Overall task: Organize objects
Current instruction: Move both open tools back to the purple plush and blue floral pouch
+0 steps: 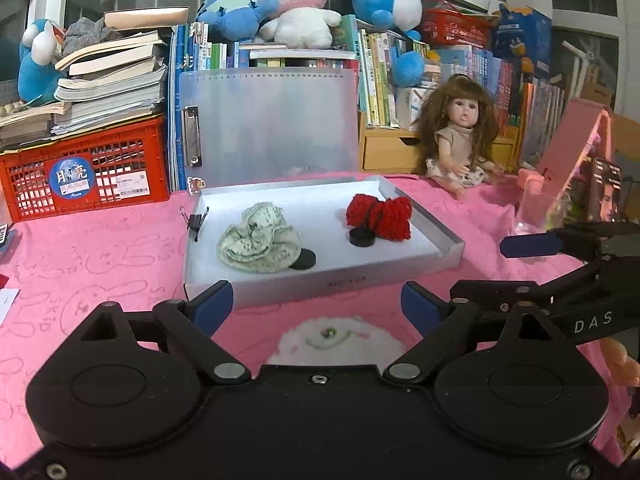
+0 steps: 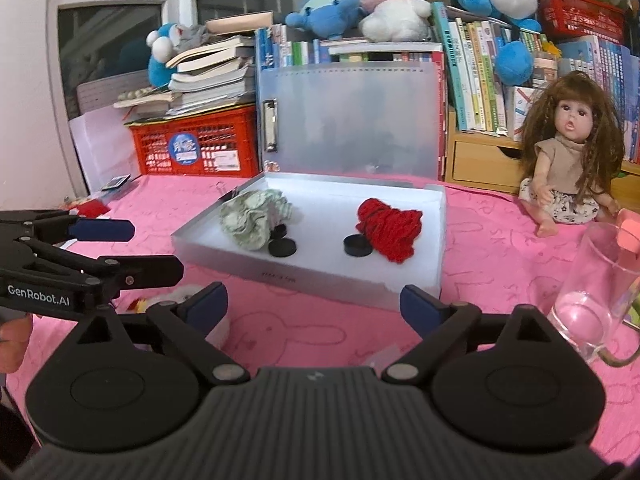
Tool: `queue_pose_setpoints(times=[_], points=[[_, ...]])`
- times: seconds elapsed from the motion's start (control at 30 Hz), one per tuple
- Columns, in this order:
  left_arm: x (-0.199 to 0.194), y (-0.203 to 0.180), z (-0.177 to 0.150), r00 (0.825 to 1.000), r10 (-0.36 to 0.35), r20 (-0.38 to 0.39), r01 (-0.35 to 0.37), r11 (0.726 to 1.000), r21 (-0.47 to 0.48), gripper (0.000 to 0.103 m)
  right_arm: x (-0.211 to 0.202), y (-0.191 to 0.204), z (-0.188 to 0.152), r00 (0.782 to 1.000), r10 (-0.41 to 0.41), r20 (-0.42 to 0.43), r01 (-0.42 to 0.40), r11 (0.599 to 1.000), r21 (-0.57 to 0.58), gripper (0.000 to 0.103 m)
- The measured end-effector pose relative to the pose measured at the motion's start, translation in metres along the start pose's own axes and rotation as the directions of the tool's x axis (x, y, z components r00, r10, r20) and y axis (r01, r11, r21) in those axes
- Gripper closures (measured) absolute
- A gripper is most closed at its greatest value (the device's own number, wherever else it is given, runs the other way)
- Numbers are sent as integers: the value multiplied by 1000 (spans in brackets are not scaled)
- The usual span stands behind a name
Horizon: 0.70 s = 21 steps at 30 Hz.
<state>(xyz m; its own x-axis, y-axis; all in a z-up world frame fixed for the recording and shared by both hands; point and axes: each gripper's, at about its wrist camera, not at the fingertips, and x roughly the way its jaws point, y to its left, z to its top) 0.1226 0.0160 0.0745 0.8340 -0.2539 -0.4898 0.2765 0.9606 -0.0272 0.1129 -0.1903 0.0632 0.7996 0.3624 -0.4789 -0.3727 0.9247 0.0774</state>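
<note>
A shallow silver box [image 1: 320, 284] [image 2: 280, 276] lies open on the pink cloth, its frosted lid [image 1: 272, 124] standing upright behind. Inside lie a crumpled green-white fabric piece [image 1: 260, 242] [image 2: 252, 220], a red knitted piece [image 1: 380, 216] [image 2: 394, 232] and black discs [image 1: 362, 237] [image 2: 358, 246]. My left gripper [image 1: 316, 308] is open just in front of the box, above a white fluffy item [image 1: 336, 340]. To its right, my right gripper [image 2: 314, 306] is also open and empty, short of the box's near corner.
A clear glass cup [image 2: 588, 300] stands close to the right gripper's right side. A doll [image 1: 460, 140] sits at the back right. A red crate [image 1: 88, 176] with stacked books, rows of books and plush toys line the back. A binder clip [image 1: 196, 222] sits on the box's left edge.
</note>
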Motion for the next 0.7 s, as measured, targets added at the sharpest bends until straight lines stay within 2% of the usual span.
queue_pose_setpoints(times=[0.3, 0.7], points=[[-22, -4, -21, 1000, -2, -4, 2, 1000, 17, 11, -14, 18, -20, 1000, 31, -1, -31, 996, -82, 1], [-37, -3, -48, 999, 9, -31, -9, 1000, 6, 11, -21, 28, -45, 998, 56, -22, -58, 991, -116, 0]])
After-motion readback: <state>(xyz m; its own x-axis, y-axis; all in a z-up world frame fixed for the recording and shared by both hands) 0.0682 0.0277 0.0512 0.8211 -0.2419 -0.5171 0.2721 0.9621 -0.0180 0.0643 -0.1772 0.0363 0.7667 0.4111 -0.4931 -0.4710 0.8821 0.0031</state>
